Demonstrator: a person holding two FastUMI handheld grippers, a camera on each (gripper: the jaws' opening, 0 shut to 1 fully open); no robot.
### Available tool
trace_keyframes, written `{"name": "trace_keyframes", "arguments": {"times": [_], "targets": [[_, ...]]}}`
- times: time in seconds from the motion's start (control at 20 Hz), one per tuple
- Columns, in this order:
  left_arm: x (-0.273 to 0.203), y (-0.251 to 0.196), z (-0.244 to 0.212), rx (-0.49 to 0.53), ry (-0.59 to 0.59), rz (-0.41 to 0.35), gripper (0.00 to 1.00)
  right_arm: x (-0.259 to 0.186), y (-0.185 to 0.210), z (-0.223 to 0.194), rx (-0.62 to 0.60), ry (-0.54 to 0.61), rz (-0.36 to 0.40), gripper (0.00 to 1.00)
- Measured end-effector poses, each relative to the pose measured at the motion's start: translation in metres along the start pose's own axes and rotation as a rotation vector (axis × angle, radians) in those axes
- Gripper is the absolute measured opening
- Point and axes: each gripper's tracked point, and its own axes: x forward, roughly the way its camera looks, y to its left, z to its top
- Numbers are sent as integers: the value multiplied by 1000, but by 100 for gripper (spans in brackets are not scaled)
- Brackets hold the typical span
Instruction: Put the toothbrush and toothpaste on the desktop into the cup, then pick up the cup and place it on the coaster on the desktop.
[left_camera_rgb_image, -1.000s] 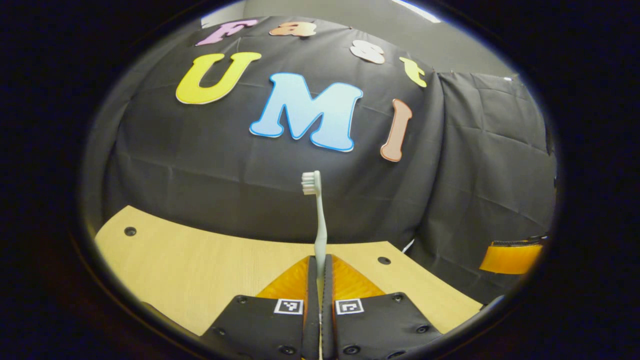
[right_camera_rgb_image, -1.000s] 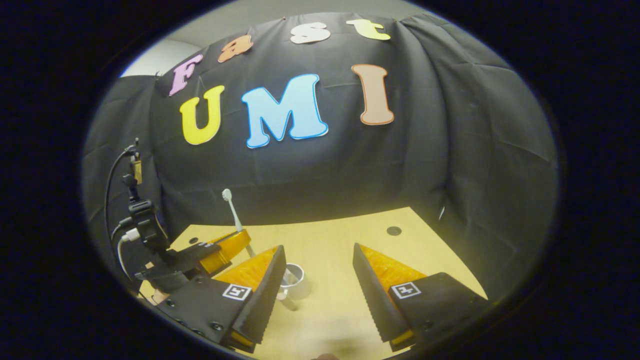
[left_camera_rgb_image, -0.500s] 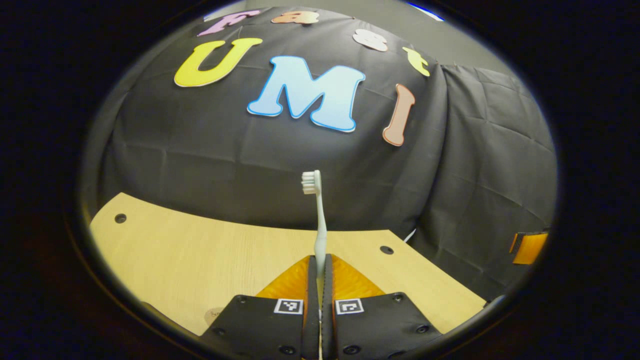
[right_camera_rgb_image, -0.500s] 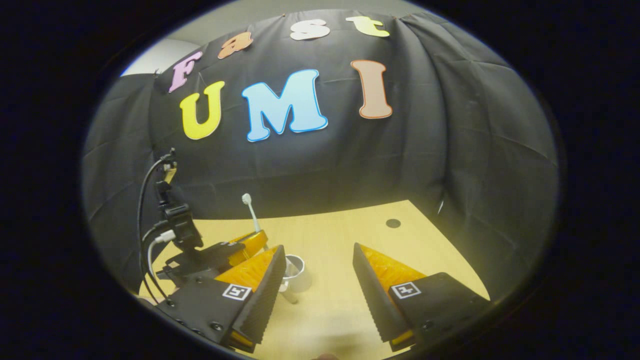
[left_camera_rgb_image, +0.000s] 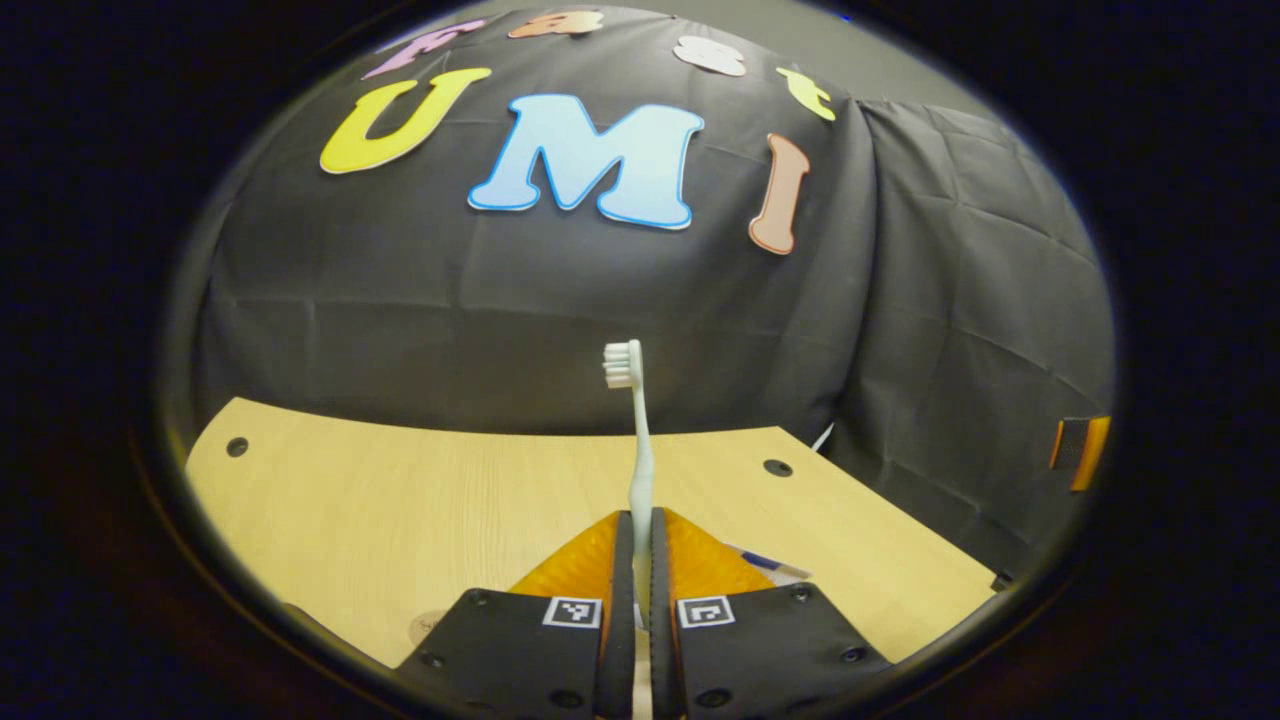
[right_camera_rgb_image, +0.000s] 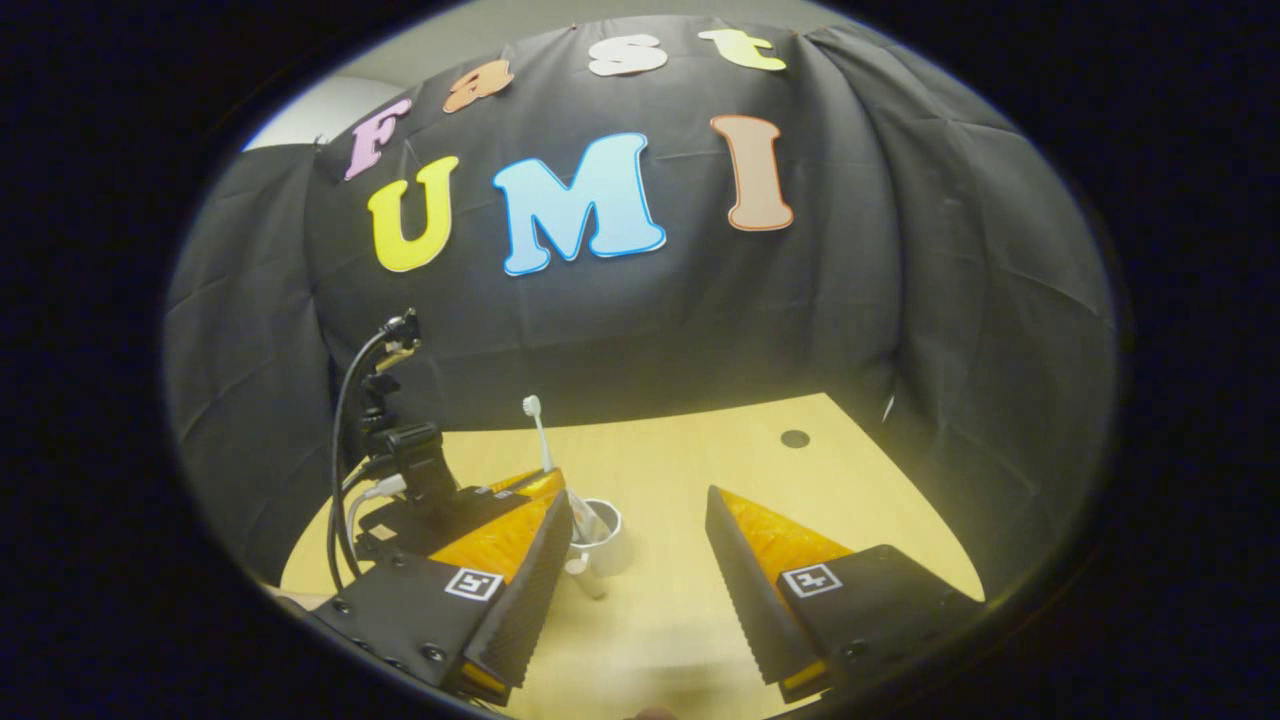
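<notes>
The left hand-held gripper (left_camera_rgb_image: 636, 520) has its two fingers pinched together on the handle of the toothbrush (left_camera_rgb_image: 637, 440). The brush stands straight up out of the fingertips, bristle head at the top and facing left in the left gripper view, with the black cloth wall behind it. Below it lies the pale wooden worktop (left_camera_rgb_image: 400, 510). Just right of the fingers, a bit of the toothpaste (left_camera_rgb_image: 765, 565) peeks out flat on the worktop, mostly hidden by the gripper.

From the right gripper view, the same left hand-held gripper (right_camera_rgb_image: 540, 485) sits at the left with its camera mount and cables (right_camera_rgb_image: 345, 450) rising behind it. The toothbrush (right_camera_rgb_image: 537, 430) leans a little, head up, and its lower end reaches down at the cup (right_camera_rgb_image: 600, 535). Whether the handle's tip is already inside the cup or only just above the rim I cannot tell, since the near finger covers that spot.

The cup is a small pale one standing upright on the worktop (right_camera_rgb_image: 680, 480), just beside the inner edge of the right gripper's left finger.

The right hand-held gripper (right_camera_rgb_image: 640, 520) is spread wide with nothing between its fingers, hovering above the worktop, the cup nearer its left finger than its right.
</notes>
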Motion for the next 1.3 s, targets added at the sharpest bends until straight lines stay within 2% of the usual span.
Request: {"name": "trace_keyframes", "arguments": {"times": [0.2, 0.25, 0.3, 0.4, 0.45, 0.5, 0.55, 0.65, 0.7, 0.75, 0.9, 1.1, 1.3], "targets": [[-7, 4, -1, -14, -1, 11, 31, -3, 0, -1, 2, 0, 3, 87], [-8, 5, 0, -14, -2, 15, 42, -4, 0, -1, 3, 0, 3, 85], [-8, 4, 0, -20, -4, 7, 42, -4, 1, 0, 5, -1, 5, 87], [-16, 3, 1, -26, -15, 11, 53, -7, 2, 0, 6, -3, 9, 87], [-20, 2, 4, -31, -24, 13, 53, -9, 3, 0, 5, -3, 12, 87], [-22, 4, 7, -32, -30, 20, 60, -10, 4, 0, 5, -4, 15, 87], [-27, 3, 9, -35, -37, 20, 62, -11, 6, 0, 4, -2, 16, 87], [-39, 5, 18, -32, -62, 33, 74, -13, 8, -2, 0, 7, 21, 87], [-47, 8, 24, -30, -79, 48, 74, -12, 9, -3, -3, 15, 22, 85], [-55, 10, 31, -29, -103, 56, 67, -12, 11, -2, -5, 19, 26, 87], [-87, 10, 56, -1, -170, 75, 86, -10, 16, -3, -20, 32, 23, 85], [-126, 15, 77, 45, -223, 90, 86, -2, 32, -9, -38, 64, 33, 88], [-156, 26, 82, 56, -229, 109, 88, 11, 45, -17, -73, 102, 35, 86]]}}
